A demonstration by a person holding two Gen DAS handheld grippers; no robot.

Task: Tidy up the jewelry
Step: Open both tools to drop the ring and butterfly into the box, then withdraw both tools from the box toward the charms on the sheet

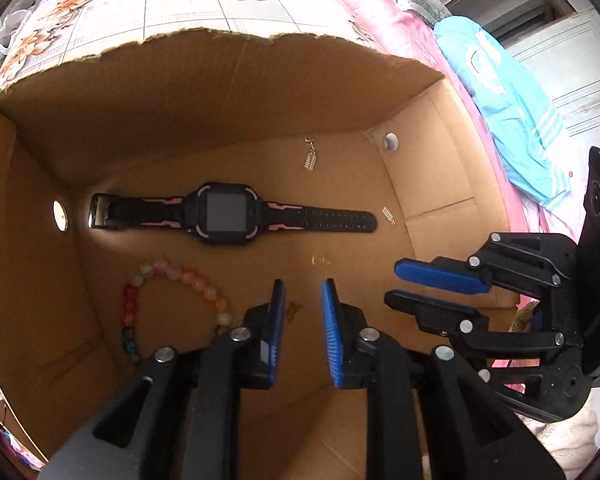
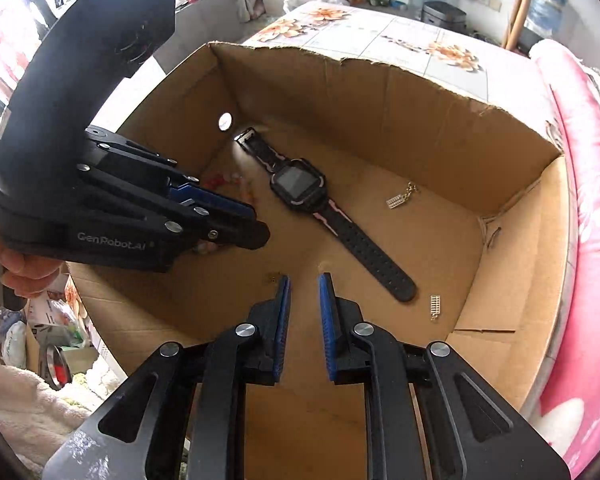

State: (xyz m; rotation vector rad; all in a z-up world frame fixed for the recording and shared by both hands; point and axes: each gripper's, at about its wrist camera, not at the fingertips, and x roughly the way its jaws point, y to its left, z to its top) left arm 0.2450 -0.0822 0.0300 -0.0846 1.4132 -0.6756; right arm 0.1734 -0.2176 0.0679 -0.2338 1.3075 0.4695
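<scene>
A cardboard box (image 1: 220, 80) holds the jewelry. A black and pink smartwatch (image 1: 224, 214) (image 2: 300, 184) lies flat across its floor. A bracelet of coloured beads (image 1: 172, 276) lies in front of the watch at the left. Two small silver charms (image 1: 310, 160) (image 1: 388, 215) lie at the right; they also show in the right wrist view (image 2: 398, 201) (image 2: 435, 306). A tiny gold piece (image 1: 320, 259) lies ahead of my left gripper (image 1: 302, 286), which is open and empty; another small gold piece (image 1: 293, 309) lies between its fingers. My right gripper (image 2: 304, 278) is open and empty over the box floor.
The box stands on a floral tablecloth (image 1: 160, 0). A pink quilt (image 2: 592, 200) and a light blue garment (image 1: 512, 112) lie to the right. The box walls have small round holes (image 1: 60, 214). Bags and a bin (image 2: 444, 14) stand beyond the table.
</scene>
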